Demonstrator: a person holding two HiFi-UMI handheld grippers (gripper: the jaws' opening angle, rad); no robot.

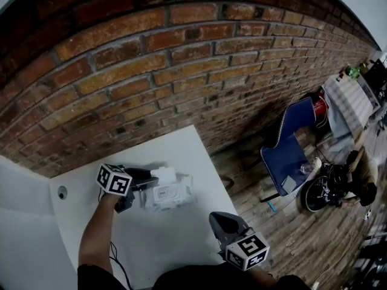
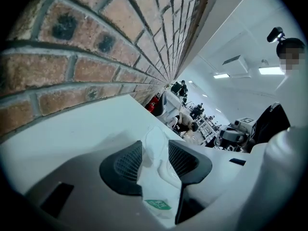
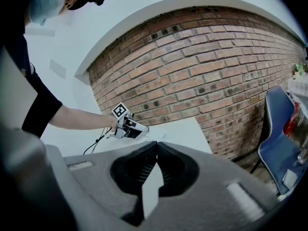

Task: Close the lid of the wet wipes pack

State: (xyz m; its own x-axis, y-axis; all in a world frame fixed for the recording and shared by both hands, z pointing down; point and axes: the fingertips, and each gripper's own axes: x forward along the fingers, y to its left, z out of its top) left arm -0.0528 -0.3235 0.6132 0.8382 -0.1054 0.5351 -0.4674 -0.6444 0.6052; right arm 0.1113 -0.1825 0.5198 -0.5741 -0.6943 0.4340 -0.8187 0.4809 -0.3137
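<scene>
The white wet wipes pack (image 1: pixel 172 196) lies flat on the white table (image 1: pixel 175 147), near its middle. My left gripper (image 1: pixel 158 176) hovers over the pack's back left corner, marker cube towards the person. In the left gripper view the pack (image 2: pixel 159 184), with a small green label, fills the gap of my left gripper (image 2: pixel 155 150). The jaws stand apart and I cannot see the pads pressing on it. My right gripper (image 1: pixel 222 219) is held at the table's near right edge, away from the pack. In its own view my right gripper (image 3: pixel 155 146) is shut with nothing in it.
A brick wall (image 1: pixel 181 53) runs behind the table. A small grey round fitting (image 1: pixel 62 192) sits at the table's left and a black cable (image 1: pixel 116 255) trails off the near edge. To the right, a blue chair (image 1: pixel 289 153) stands on the wooden floor (image 1: pixel 284 222).
</scene>
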